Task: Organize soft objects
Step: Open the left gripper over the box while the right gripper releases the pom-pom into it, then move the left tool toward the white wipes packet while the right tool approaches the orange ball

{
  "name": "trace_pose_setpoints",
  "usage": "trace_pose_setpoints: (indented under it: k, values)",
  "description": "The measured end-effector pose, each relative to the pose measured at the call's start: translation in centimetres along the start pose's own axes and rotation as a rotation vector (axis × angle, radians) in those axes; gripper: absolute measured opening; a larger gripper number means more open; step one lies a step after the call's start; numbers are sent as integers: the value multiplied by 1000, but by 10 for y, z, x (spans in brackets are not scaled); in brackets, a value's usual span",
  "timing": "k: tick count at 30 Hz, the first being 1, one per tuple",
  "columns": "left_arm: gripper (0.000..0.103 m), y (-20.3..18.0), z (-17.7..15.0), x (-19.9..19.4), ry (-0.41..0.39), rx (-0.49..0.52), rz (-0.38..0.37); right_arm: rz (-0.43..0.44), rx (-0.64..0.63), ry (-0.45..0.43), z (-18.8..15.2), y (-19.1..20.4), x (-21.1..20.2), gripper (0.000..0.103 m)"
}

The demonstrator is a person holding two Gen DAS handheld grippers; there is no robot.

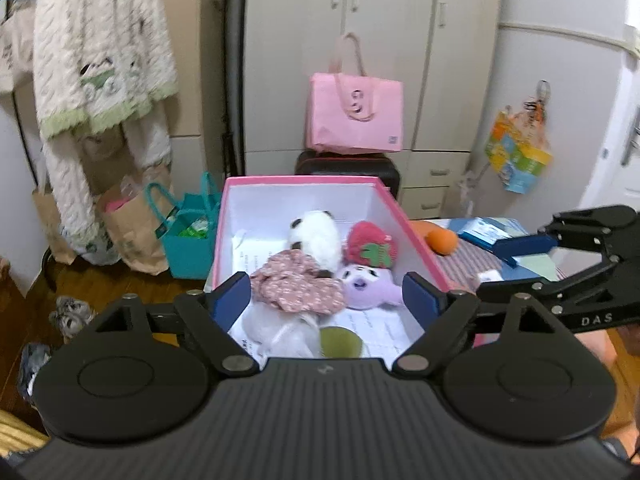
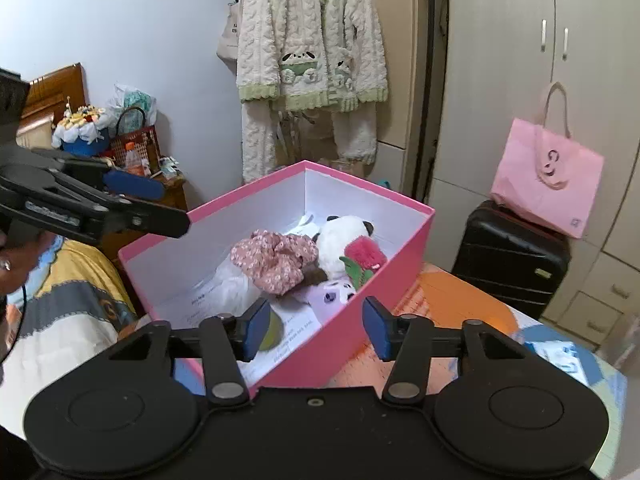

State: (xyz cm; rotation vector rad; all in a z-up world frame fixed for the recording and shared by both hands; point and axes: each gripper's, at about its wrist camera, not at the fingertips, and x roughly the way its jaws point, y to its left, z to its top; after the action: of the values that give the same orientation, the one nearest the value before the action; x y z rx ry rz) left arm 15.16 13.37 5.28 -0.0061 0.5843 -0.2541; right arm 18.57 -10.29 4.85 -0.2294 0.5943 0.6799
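1. Soft toys lie heaped in the pink box on the worktop: a floral cloth bundle, a panda behind it, a strawberry plush and a lilac plush.
2. The box's long axis runs away from the left tongs, its open top facing up.
3. Both tongs are wide and empty; the right tongs straddle the box's near wall.
4. Risk, judged: lowering the right tongs could catch that wall and shove the box.
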Motion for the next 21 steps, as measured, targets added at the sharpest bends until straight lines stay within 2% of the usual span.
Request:
trace_pose_setpoints:
  k: [3,6,15,21]
  values:
    - [90,-10,-4,-16,-11,45,-17,-27,-29,-12,-5,8,-20,72]
    - [94,-20,-8,-29,-14,68,-40,-41,-43,-24,-12,11,-41,75]
    - [95,-61,-13,-45,32,139,-112,-106,-60,-37,-47,9,-92,80]
    - [97,-96,-15,-41,90,171,-209,-139,-70,-32,-71,0,-114,83]
